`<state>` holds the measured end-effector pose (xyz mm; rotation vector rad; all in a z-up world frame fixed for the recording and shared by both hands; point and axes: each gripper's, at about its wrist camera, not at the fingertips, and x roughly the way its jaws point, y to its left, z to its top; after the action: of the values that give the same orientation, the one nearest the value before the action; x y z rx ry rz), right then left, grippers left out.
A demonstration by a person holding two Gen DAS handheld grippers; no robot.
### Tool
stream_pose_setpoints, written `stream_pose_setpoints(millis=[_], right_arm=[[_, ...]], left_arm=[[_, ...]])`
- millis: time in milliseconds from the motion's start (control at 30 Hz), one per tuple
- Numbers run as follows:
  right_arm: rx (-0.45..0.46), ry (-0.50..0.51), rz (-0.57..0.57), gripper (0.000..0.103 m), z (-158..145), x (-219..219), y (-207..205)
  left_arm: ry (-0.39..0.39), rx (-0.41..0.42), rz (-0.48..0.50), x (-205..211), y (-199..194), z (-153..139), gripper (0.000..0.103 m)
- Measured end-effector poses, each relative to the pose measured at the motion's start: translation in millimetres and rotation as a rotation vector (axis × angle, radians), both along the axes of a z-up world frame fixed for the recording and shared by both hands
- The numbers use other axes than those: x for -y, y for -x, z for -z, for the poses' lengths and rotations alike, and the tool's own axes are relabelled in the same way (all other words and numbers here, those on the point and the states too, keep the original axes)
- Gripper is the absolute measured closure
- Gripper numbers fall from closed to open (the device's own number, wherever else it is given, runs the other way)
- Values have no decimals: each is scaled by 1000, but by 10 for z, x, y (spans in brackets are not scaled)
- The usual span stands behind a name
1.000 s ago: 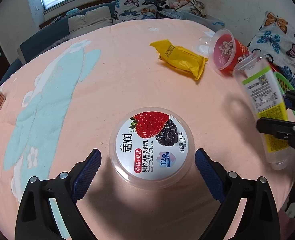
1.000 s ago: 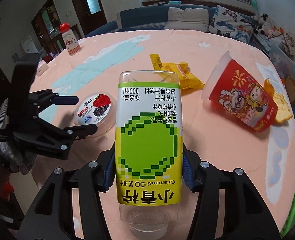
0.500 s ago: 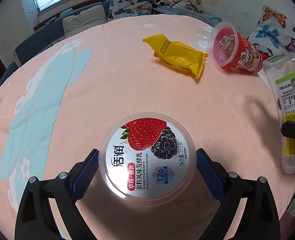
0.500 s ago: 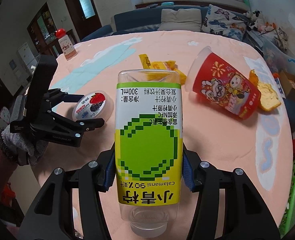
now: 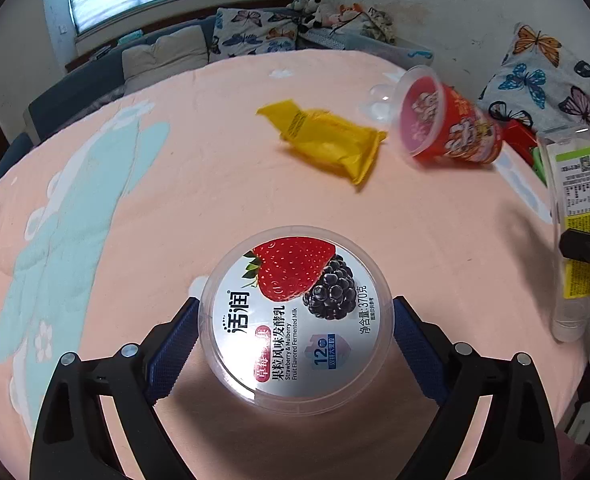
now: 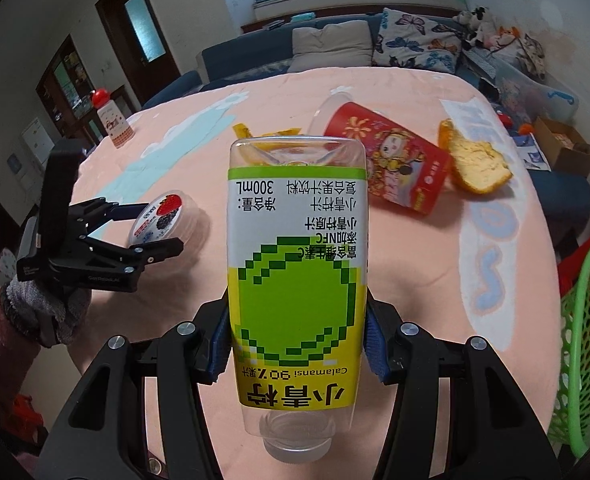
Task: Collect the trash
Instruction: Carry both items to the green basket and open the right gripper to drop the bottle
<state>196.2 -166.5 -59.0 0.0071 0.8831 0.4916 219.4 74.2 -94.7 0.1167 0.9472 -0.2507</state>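
Note:
My left gripper [image 5: 295, 344] is open, its blue pads on either side of a round yogurt tub [image 5: 295, 320] with a strawberry-and-blackberry lid; whether the pads touch it is unclear. The tub [image 6: 163, 216] and left gripper [image 6: 147, 228] also show in the right wrist view. My right gripper [image 6: 297, 348] is shut on an empty clear juice bottle [image 6: 295, 264] with a green and yellow label, held above the table; the bottle [image 5: 575, 216] shows at the right edge of the left view. A yellow wrapper [image 5: 327, 144], a tipped red cup [image 5: 447, 124] and an orange peel [image 6: 471, 160] lie on the pink tablecloth.
A green mesh basket [image 6: 587, 320] stands off the table's right edge. A red-capped white bottle [image 6: 111, 120] stands at the far left of the table. A sofa with cushions [image 6: 335, 44] lies beyond the table. A cardboard box [image 6: 563, 144] sits on the floor at right.
My left gripper has advanced so the yogurt tub now sits between its pads, and the pads have come in closer to it. My right gripper has carried the bottle rightward, toward the basket.

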Motion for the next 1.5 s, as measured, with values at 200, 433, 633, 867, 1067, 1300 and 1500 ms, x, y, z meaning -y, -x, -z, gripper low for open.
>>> stream_pose_setpoints(millis=[200, 433, 633, 867, 1067, 1300, 1500], right_arm=[[15, -26, 67, 49, -76, 321, 18], [56, -52, 202, 49, -213, 958, 94], [101, -35, 345, 49, -352, 1632, 127], [126, 53, 533, 49, -347, 2461, 187], [76, 121, 631, 49, -135, 2934, 231], [-19, 175, 670, 48, 203, 3178, 253], [-39, 169, 691, 45, 310, 3279, 298]], left_arm=[[16, 33, 45, 272, 61, -209, 13], [50, 67, 145, 797, 63, -464, 13], [70, 80, 222, 1348, 33, -576, 13], [94, 87, 322, 2015, -1, -675, 13], [104, 91, 392, 2519, -37, -766, 13], [103, 84, 457, 3012, -72, -783, 13], [113, 73, 504, 3367, -92, -779, 13]])
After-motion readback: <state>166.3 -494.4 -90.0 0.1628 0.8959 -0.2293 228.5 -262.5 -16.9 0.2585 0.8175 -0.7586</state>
